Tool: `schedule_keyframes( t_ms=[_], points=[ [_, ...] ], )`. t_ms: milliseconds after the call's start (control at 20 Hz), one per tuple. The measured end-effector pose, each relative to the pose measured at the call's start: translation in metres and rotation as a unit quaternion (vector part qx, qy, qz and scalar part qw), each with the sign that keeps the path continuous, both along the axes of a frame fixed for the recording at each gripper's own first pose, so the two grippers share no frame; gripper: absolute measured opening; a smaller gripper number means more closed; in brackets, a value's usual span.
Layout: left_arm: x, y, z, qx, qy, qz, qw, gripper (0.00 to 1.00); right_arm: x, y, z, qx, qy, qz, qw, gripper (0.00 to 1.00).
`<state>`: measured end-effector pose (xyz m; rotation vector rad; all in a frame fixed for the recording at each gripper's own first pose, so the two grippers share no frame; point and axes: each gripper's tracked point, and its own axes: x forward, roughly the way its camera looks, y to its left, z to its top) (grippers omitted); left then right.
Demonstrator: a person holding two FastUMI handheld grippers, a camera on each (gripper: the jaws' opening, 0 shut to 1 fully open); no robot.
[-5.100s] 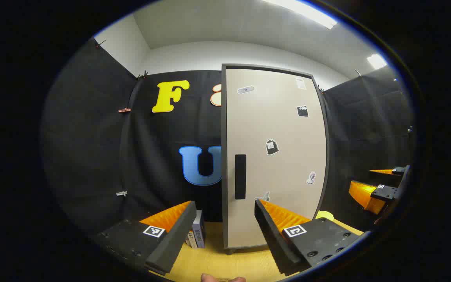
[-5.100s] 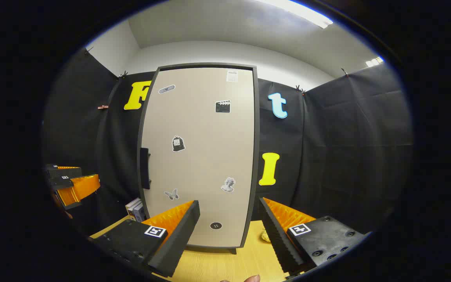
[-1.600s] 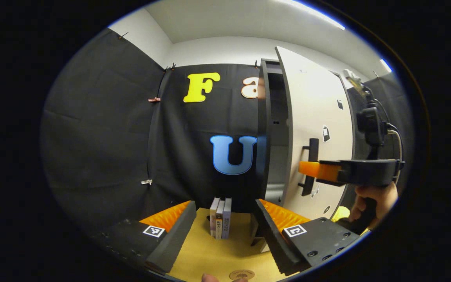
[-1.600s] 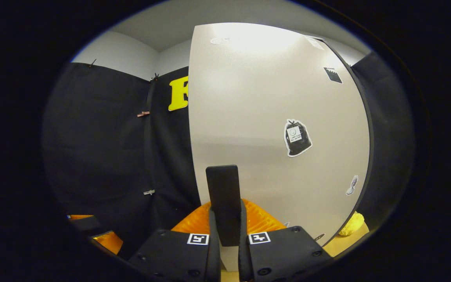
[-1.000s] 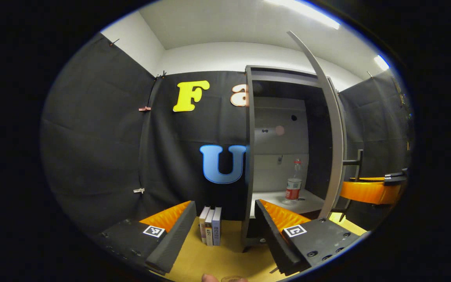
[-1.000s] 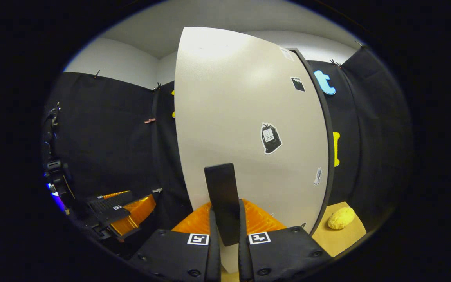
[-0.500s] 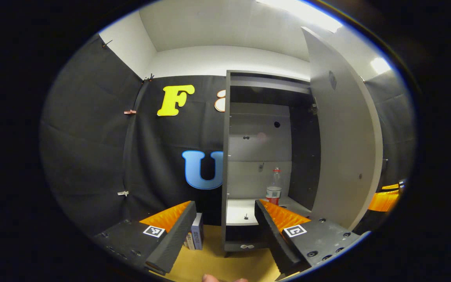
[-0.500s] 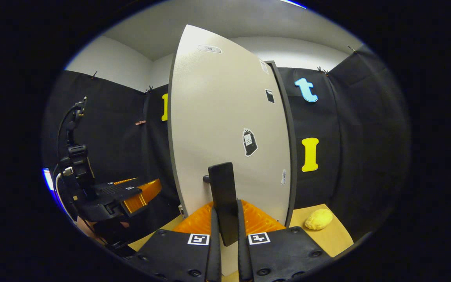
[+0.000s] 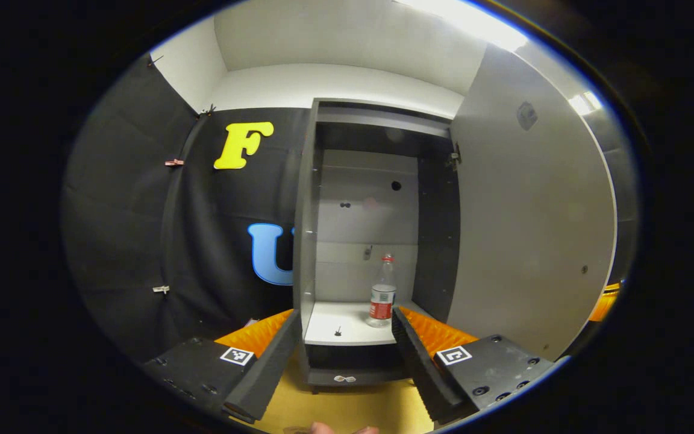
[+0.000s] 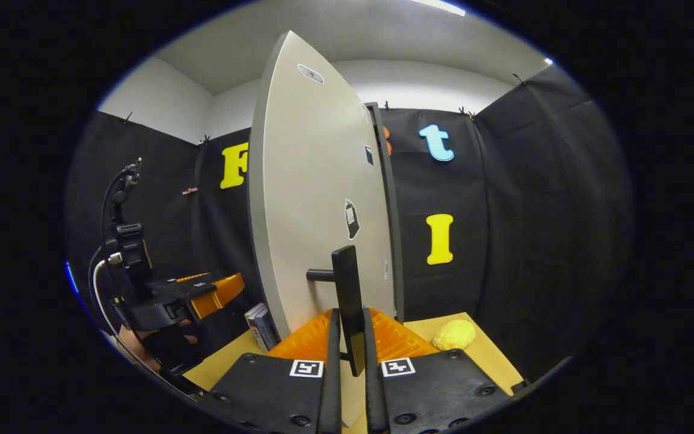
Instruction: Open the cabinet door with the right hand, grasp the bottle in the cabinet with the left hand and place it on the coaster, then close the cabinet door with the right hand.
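**Door swung wide, bottle waiting on the shelf**

The clear plastic bottle with a red cap and red label stands upright on the white shelf inside the tall grey cabinet, toward the right of that shelf and apart from the walls. In the left gripper view it sits just above the gap between the left gripper fingers, which are spread wide with nothing between them; the gripper is short of the shelf and touches nothing.

The pale grey cabinet door stands wide open, its inner face showing at the right of the left gripper view. In the right gripper view the right gripper is clenched on the flat black door handle, both fingers pressing its lower end. Farther off to the left in that view, the left gripper shows with a hand below it.

Around the cabinet lies the light wooden tabletop, with a lumpy yellow object to the right of the door and a few upright books at its left edge. A coaster cannot be made out with any certainty in either view.

As a judgement, the opening step looks done or all but done. Left to do: reach in and close the left gripper on the bottle, carry it out to the coaster, release it, then swing the door shut with the right gripper
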<state>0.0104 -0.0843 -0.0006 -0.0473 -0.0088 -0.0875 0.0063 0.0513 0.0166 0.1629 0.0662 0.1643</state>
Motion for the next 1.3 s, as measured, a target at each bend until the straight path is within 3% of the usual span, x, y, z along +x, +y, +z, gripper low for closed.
schedule_keyframes(
  t_ms=[250,300,350,600,750,850,900,1000,1150,1300],
  points=[
    [0.014,-0.030,-0.002,0.006,0.009,-0.017,1.000,0.95,-0.010,-0.030,0.005,-0.031,-0.006,-0.051,0.998,0.15],
    [0.018,-0.037,0.000,0.005,0.009,-0.024,1.000,0.94,-0.013,-0.035,0.007,-0.032,-0.006,-0.057,0.998,0.03],
    [0.023,-0.044,-0.001,0.005,0.010,-0.031,0.999,0.92,-0.019,-0.040,0.007,-0.029,-0.004,-0.061,0.998,0.15],
    [0.066,-0.069,-0.003,0.022,0.013,-0.039,0.999,0.92,-0.051,-0.062,0.006,-0.016,0.013,-0.065,0.998,0.15],
    [0.104,-0.084,-0.009,0.037,0.012,-0.041,0.998,0.92,-0.019,-0.073,-0.002,-0.010,0.024,-0.061,0.998,0.15],
    [0.132,-0.091,-0.017,0.037,0.013,-0.039,0.998,0.95,-0.020,-0.085,-0.006,-0.003,0.031,-0.072,0.997,0.16],
    [0.146,-0.092,-0.023,0.032,0.017,-0.036,0.999,0.94,-0.026,-0.091,-0.006,-0.001,0.034,-0.081,0.996,0.19],
    [0.174,-0.092,-0.037,0.017,0.026,-0.029,0.999,0.94,-0.024,-0.117,-0.011,-0.012,0.035,-0.121,0.992,0.46],
    [0.214,-0.095,-0.056,0.004,0.039,-0.019,0.999,0.94,-0.023,-0.140,-0.014,-0.018,0.029,-0.151,0.988,0.99],
    [0.252,-0.099,-0.072,0.030,0.045,-0.004,0.999,0.95,-0.018,-0.153,-0.011,-0.034,0.004,-0.169,0.985,0.98]
  ],
)
